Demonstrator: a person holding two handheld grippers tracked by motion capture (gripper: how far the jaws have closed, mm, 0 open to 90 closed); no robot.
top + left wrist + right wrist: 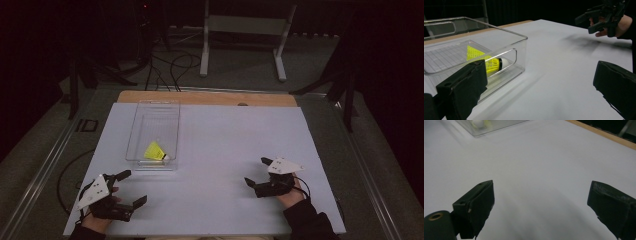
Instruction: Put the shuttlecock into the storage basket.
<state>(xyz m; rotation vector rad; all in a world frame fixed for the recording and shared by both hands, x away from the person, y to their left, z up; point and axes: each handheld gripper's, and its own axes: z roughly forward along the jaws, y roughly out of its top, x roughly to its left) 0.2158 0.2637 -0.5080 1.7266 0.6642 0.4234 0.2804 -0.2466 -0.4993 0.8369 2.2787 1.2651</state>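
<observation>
A yellow shuttlecock [155, 151] with a white cork lies in the near end of a clear plastic bin [170, 112] on the white table. The left gripper view shows the shuttlecock [485, 61] on its side behind the bin's wall [520, 53]. My left gripper [131, 187] rests near the table's front left corner, open and holding nothing, just short of the bin. At the front right, my right gripper [256, 171] stands open over bare table, also holding nothing. The right gripper view catches the bin's corner [484, 127] at its top left.
The white table top [230, 145] has a wooden strip [210, 97] along its far edge. Beyond it, on the floor, stand a white frame [245, 30], dark stands and cables. My right gripper [601, 18] appears in the left gripper view at the top right.
</observation>
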